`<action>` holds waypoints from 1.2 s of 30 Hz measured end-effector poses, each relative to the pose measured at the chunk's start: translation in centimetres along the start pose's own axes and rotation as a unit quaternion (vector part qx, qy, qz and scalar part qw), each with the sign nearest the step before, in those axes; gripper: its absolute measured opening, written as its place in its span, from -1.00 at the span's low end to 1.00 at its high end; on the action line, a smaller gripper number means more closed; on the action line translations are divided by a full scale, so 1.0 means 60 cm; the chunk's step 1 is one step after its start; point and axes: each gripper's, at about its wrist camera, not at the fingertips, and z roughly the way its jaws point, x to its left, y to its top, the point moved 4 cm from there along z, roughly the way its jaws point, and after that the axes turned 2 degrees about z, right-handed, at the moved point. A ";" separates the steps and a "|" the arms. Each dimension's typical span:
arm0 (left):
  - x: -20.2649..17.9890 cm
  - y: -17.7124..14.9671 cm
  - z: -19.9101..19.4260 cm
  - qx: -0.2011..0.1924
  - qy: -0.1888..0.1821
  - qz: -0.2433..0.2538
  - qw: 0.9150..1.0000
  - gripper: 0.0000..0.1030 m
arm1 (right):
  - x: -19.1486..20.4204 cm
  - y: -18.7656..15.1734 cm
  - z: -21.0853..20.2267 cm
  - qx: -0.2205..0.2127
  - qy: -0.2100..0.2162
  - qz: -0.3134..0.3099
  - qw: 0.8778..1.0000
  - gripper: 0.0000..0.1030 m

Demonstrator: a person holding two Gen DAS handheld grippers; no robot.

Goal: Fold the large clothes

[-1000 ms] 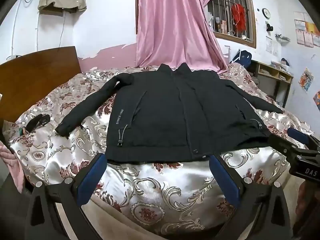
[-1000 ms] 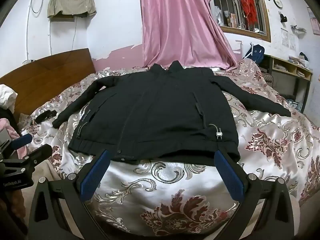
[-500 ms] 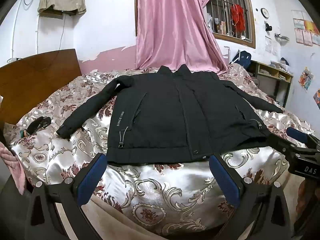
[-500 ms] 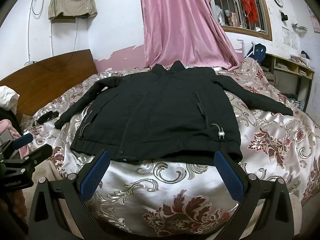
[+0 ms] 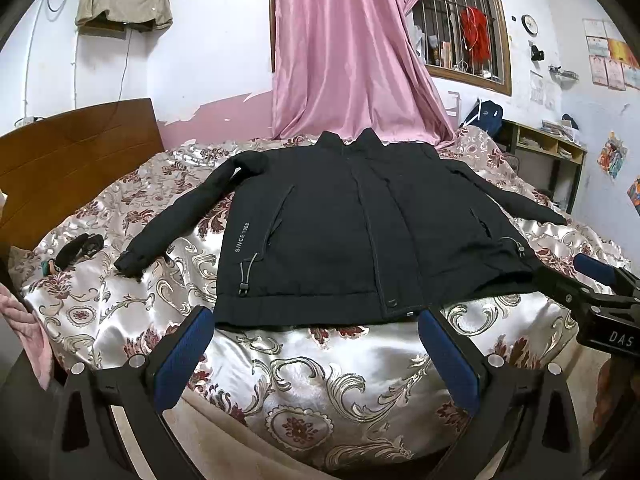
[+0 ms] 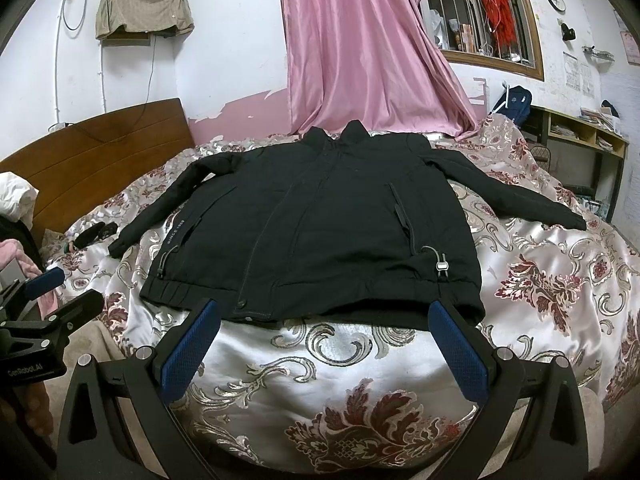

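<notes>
A black jacket [image 5: 352,224] lies flat, front up and zipped, on the bed with both sleeves spread out; it also shows in the right wrist view [image 6: 320,232]. My left gripper [image 5: 316,320] is open and empty, just short of the jacket's hem on its left half. My right gripper [image 6: 324,316] is open and empty, at the hem on its right half. Each gripper shows at the side of the other's view: the right one [image 5: 592,284] and the left one [image 6: 52,296].
The bed has a silvery floral cover [image 5: 328,380]. A wooden headboard [image 5: 72,160] stands at the left. A small dark object [image 5: 78,250] lies near the left sleeve cuff. A pink curtain [image 5: 352,60] hangs behind, and a desk [image 5: 548,152] stands at the right.
Both grippers have risen and tilted a little, so the jacket sits slightly lower and farther in view. The jacket has not moved. Both grippers stay open.
</notes>
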 end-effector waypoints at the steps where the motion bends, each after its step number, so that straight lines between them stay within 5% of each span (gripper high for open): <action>1: -0.001 -0.001 0.000 0.000 0.000 0.000 1.000 0.99 | 0.000 0.000 0.000 0.000 0.000 0.000 1.000 0.98; 36: 0.002 -0.002 -0.002 -0.002 0.001 0.002 1.000 0.99 | -0.008 -0.001 0.001 0.001 0.001 0.001 1.000 0.98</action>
